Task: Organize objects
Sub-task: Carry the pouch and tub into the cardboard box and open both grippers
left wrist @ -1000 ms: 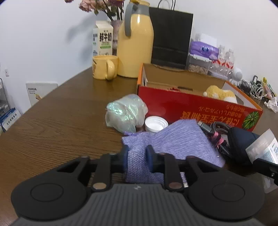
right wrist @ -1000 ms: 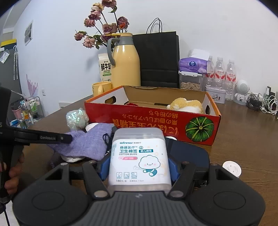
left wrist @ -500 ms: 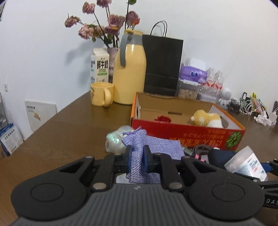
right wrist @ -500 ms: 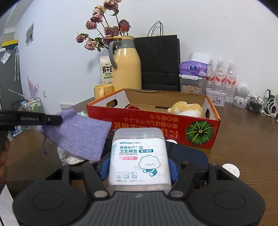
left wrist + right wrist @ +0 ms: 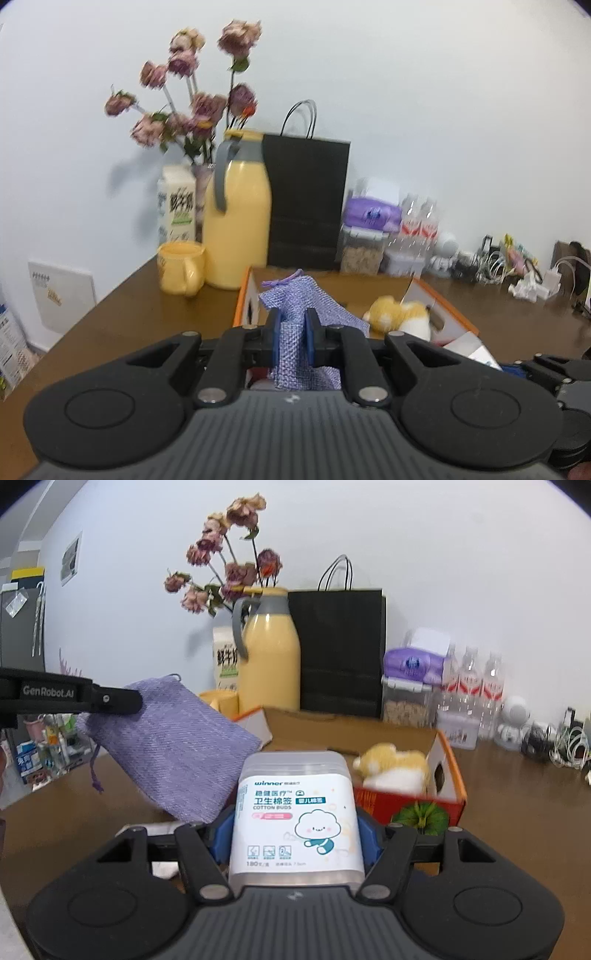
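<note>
Dangling purple pouch [image 5: 295,325], now airborne

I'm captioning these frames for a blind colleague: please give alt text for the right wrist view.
The right gripper grips a box of cotton buds upright between its fingers. To its left, the left gripper holds a purple fabric pouch up in the air. Behind them, an open orange cardboard box holding a plush toy sits on a wooden table.
</note>
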The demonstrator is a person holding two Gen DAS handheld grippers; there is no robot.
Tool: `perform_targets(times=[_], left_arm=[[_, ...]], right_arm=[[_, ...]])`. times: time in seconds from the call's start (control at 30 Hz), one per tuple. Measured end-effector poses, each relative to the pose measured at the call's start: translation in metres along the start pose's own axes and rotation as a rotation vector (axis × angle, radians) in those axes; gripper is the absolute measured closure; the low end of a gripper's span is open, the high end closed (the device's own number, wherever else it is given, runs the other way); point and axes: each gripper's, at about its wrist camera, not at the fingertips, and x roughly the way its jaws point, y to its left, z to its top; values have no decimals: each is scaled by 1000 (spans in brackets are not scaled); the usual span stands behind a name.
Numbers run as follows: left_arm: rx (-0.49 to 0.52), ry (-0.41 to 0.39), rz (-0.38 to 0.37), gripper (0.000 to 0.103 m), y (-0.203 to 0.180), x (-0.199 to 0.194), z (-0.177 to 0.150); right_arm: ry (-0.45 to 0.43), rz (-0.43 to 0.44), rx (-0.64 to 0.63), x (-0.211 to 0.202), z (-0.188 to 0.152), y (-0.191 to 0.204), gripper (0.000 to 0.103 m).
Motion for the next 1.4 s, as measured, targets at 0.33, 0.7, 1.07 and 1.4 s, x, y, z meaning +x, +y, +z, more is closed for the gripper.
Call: perform_targets(times=[0.33, 0.7, 1.07, 1.4], left_arm=[[-30, -31, -16, 89, -18, 55, 40], [-106, 46, 3, 89, -11, 146, 50], [-103, 211, 54, 89, -2, 211, 14], [-20, 212, 104, 80, -11, 209, 4]], right_arm=[[-47, -32, 5, 48, 51, -18, 39], [-6, -59, 40, 133, 85, -40, 39], [125, -57, 90, 197, 68, -55, 39], [163, -73, 72, 199, 58, -55, 39]])
